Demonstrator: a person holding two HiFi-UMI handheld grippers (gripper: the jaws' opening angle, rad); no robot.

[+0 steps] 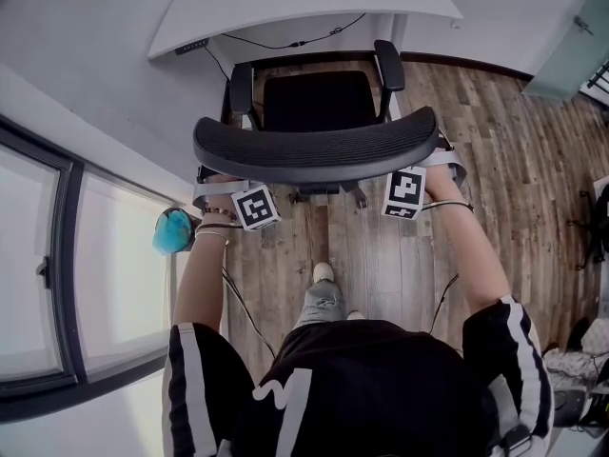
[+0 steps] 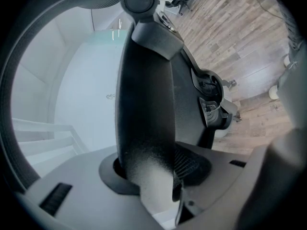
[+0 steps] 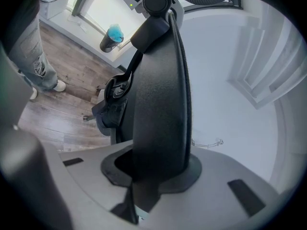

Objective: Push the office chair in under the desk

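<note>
Two grippers are clamping the backrest (image 1: 314, 150) of the chair (image 1: 319, 101). The left gripper (image 2: 152, 178) is holding its jaws partway closed on the backrest's left end, with the dark mesh edge filling the gap between them. The right gripper (image 3: 154, 174) is pressing its jaws, also only partly closed, on the right end from both sides. The person's forearms are reaching forward to both grippers, and one shoe (image 1: 324, 272) is showing on the wooden floor (image 1: 495, 160) just behind the chair's base. The chair is standing right in front of the white desk (image 1: 304, 3), facing it, with its seat and both armrests (image 1: 388, 65) showing clear of the desktop's near edge. A cable is hanging under the desk just beyond the seat. Off to the left, a dark cup (image 3: 109, 41) is sitting on a pale ledge (image 3: 81, 32) by the window, carrying something bright blue at its top; what that is cannot be told.
</note>
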